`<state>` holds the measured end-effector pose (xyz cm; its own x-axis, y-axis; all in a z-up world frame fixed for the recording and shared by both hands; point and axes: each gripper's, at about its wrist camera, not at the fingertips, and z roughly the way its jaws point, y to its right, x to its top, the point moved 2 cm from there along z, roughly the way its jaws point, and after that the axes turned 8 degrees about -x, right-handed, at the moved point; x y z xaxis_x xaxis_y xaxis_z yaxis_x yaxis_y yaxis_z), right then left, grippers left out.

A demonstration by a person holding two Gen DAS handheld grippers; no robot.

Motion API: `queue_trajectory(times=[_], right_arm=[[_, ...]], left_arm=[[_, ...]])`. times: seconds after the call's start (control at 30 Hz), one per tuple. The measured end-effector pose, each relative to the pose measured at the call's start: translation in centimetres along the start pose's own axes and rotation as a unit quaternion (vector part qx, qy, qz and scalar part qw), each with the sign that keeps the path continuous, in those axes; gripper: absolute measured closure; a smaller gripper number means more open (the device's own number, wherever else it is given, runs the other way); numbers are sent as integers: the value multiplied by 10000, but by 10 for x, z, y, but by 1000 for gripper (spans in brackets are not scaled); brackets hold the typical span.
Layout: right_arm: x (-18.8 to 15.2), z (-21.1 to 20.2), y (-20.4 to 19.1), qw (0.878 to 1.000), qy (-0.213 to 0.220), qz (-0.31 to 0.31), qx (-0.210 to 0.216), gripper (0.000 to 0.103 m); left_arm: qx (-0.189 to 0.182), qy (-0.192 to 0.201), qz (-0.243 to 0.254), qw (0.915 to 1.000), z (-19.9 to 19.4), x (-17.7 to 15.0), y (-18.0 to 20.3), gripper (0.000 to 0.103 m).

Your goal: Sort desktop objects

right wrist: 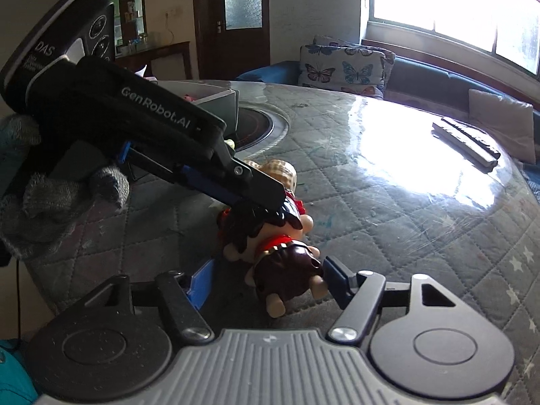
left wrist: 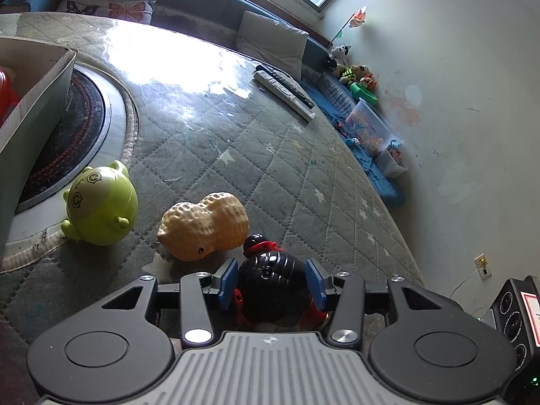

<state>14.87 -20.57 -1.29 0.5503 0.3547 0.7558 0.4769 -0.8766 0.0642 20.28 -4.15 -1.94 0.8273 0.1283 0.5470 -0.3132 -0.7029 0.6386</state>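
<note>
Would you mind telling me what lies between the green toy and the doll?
In the left wrist view, the peanut toy lies between the green toy and the doll.

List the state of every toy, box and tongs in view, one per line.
Left tongs: closing around the doll's head, contact unclear.
Right tongs: open, straddling the doll's legs.
Black-haired plastic doll: lying down.
Tan peanut-shaped toy: lying on its side.
Green round frog toy: tipped over.
Grey cardboard box: open.

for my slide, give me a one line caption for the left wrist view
Left gripper with jaws around a black-haired doll, beside a peanut toy and green frog toy on the quilted table.
</note>
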Motion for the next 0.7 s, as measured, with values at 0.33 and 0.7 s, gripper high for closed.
queue_trajectory(times=[0.33, 0.7], right_arm=[[2, 5, 3, 9997, -61, 172, -166, 47], [-4, 4, -1, 9989, -126, 391, -243, 51]], left_arm=[[-35, 62, -10, 10000, 1, -1, -1, 53], [-53, 112, 121, 9999, -3, -8, 3, 54]])
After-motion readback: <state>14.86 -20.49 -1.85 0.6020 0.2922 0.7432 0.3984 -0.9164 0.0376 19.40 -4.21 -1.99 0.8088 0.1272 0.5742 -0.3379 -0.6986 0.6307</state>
